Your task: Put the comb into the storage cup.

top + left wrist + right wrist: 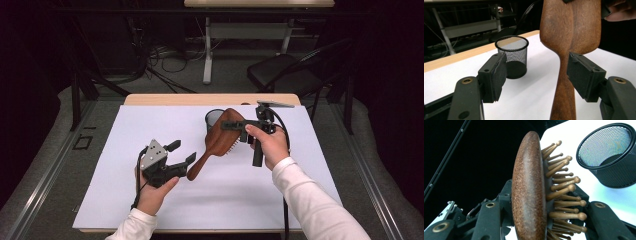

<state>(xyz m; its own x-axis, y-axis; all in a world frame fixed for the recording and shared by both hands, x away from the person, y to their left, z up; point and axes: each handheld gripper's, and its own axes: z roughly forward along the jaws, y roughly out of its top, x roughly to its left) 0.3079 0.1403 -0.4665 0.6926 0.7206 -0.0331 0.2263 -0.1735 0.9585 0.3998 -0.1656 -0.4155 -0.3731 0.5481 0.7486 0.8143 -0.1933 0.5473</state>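
Hairbrush (220, 141) hangs above the white table (125, 200), clamped at its head by the right gripper (248, 126), bristles to the person's right. Its long axis slants, handle down toward the left gripper (182, 152), whose 2 jaws stand open around the handle; 1 pad looks to be against it. Best tip it handle-first over the mesh cup (213, 118), then lower slowly.
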